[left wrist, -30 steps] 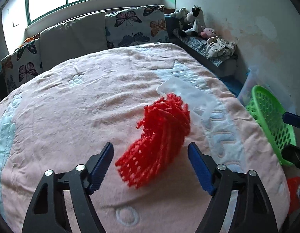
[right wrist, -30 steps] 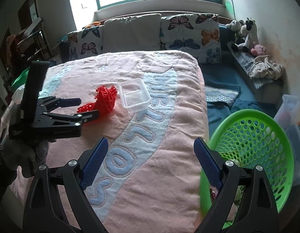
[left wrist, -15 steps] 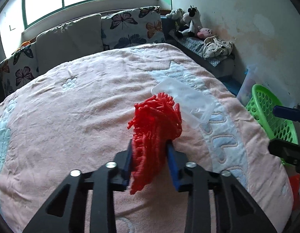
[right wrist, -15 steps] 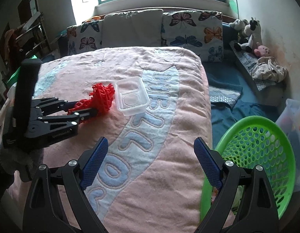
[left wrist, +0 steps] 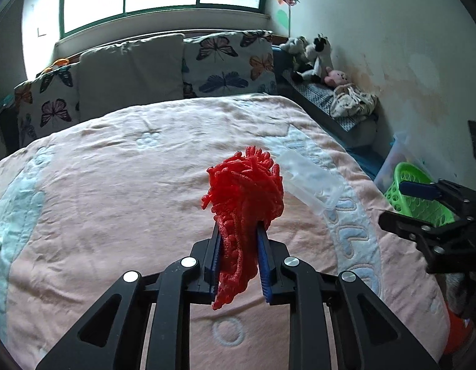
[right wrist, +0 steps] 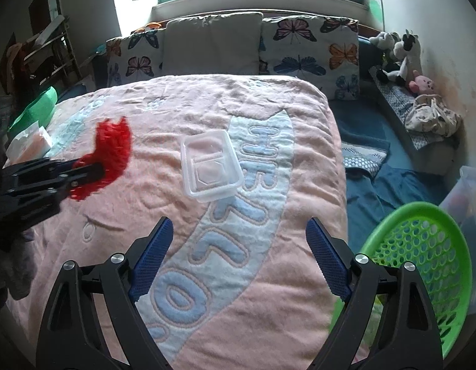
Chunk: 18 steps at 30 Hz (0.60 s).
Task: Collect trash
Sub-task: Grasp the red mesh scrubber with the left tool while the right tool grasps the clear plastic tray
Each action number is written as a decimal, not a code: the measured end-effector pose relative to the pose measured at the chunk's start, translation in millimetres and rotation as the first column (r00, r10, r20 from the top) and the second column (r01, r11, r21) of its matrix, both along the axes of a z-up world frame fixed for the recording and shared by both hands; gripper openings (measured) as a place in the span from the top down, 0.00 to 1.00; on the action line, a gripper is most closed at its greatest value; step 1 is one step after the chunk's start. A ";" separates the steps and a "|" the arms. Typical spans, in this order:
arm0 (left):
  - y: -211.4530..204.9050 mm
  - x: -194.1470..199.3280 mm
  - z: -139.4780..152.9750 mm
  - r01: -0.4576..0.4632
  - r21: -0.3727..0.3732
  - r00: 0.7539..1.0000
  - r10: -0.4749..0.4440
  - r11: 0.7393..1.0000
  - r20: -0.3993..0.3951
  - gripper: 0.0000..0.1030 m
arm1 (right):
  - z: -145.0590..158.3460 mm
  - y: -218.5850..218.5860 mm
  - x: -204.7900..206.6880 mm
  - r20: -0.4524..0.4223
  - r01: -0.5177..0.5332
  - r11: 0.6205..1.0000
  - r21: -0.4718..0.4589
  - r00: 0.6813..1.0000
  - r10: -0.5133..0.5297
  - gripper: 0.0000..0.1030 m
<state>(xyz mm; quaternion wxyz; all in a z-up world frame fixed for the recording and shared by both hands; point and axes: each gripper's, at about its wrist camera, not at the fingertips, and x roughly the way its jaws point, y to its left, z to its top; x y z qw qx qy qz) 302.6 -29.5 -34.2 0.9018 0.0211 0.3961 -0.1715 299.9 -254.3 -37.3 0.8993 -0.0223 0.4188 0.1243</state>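
While my left gripper (left wrist: 239,245) has its blue pads squeezed tight on the red foam mesh netting (left wrist: 245,195), nothing looks binned yet, so I'd call this maybe the first third of the job. From the right wrist view the red netting (right wrist: 109,151) looks lifted clear of the pink quilted blanket (right wrist: 163,108), bunched up and sticking out past the fingertips.

My right gripper (right wrist: 239,256) is spread wide and has hold of nothing, just hanging over the near edge of the bed.

Moving outward, the clear plastic rectangular food container (right wrist: 210,166) sits flat on the blanket, a bit beyond the right gripper and just beside the netting in the left view. Off the right side of the bed, down low, is the green perforated plastic basket (right wrist: 423,256), which I'm guessing is where the trash goes. I can't tell what's in it, if anything.

Count so far: one netting (gripped), one container (untouched), one basket. So what's left, as I read it: carry the netting over and drop it, then grab the container.
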 end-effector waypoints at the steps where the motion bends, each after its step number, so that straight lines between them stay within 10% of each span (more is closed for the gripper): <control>1: 4.4 -1.4 2.7 -0.007 -0.006 1.000 0.007 1.000 0.003 0.80 | -0.3 1.9 3.0 0.000 -0.002 1.000 -0.003 1.000 0.002 0.16; 18: 44.5 -14.3 19.6 -0.044 -0.054 0.999 0.045 0.998 0.018 0.80 | -28.9 45.5 68.5 -0.047 -0.070 0.996 -0.059 0.997 0.067 0.24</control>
